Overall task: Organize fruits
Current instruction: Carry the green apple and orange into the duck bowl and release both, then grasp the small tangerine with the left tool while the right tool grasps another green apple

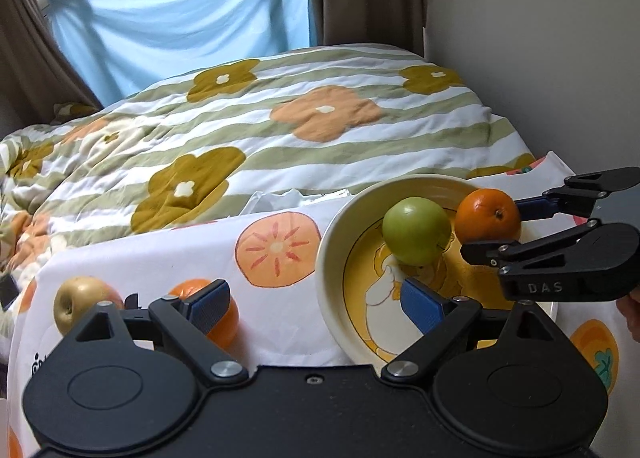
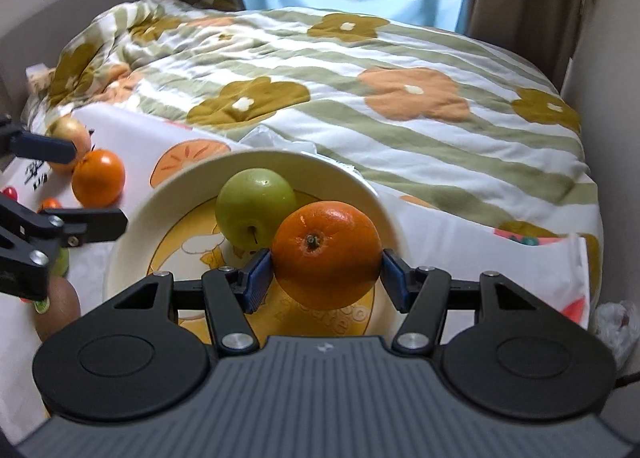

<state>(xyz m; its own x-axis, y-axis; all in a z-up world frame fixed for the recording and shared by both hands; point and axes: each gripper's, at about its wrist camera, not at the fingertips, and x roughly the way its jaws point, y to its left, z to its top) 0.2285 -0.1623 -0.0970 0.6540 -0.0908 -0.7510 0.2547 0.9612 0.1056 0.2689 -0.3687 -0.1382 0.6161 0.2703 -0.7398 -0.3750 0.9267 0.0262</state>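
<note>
My right gripper [image 2: 326,278] is shut on an orange [image 2: 326,254], which it holds over the cream bowl [image 2: 132,226] with a yellow duck picture inside. A green apple [image 2: 256,214] lies in the bowl, just behind and left of that orange. In the left wrist view the same orange [image 1: 488,216] sits between the right gripper's fingers [image 1: 536,208] at the bowl's [image 1: 332,258] far right side, beside the green apple [image 1: 416,230]. My left gripper [image 1: 316,306] is open and holds nothing, near the bowl's left rim. A second orange [image 1: 224,318] and a yellow apple [image 1: 78,308] lie on the cloth to the left.
The table has a white cloth [image 1: 160,270] printed with persimmons. Behind it is a bed with a striped flower quilt [image 1: 280,126]. A brown kiwi [image 2: 56,310] and small red fruits [image 2: 8,192] lie at the left. A wall [image 1: 540,58] is close on the right.
</note>
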